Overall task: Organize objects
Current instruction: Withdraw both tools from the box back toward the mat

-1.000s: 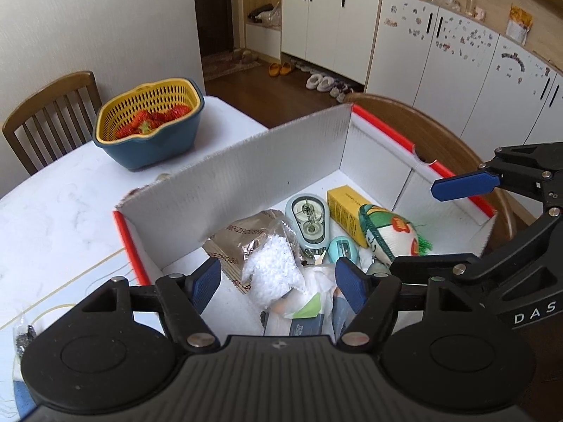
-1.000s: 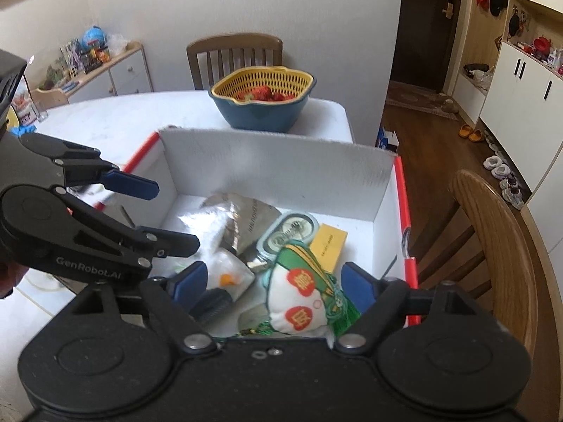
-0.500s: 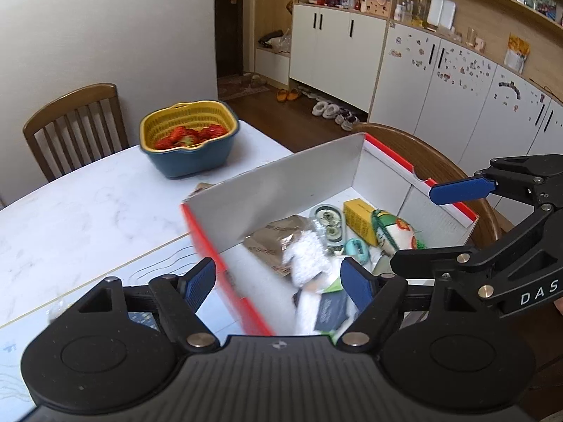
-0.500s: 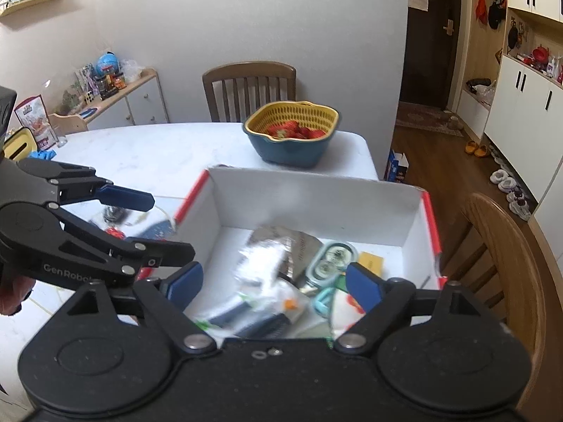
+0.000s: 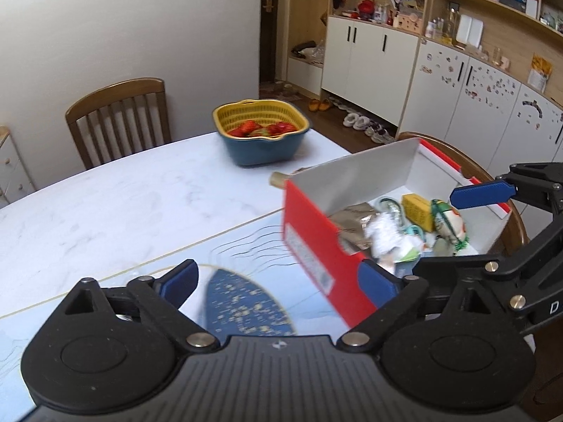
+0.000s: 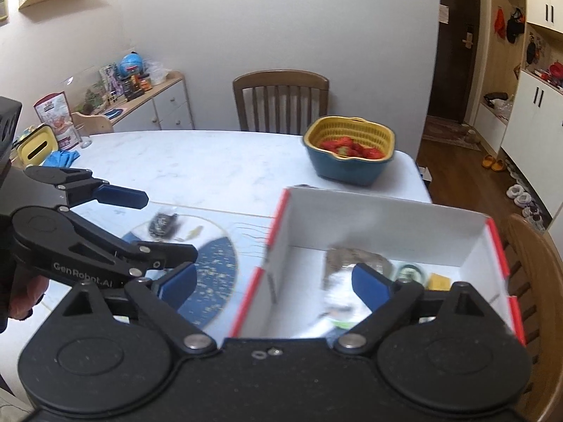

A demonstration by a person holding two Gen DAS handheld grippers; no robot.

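Two grippers spread and empty, left gripper above the blue mat, red-and-white box of assorted items just right of it, right gripper over box's near-left wall.

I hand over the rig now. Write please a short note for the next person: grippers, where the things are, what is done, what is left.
Left gripper: open, empty, above the mat.
Right gripper: open, empty, over the near left part of the red box.
The box holds a yellow pack, a foil bag and other small items.
A small dark item lies on the mat, outside the box.
Left: probably box it. The strawberry basket stands apart.
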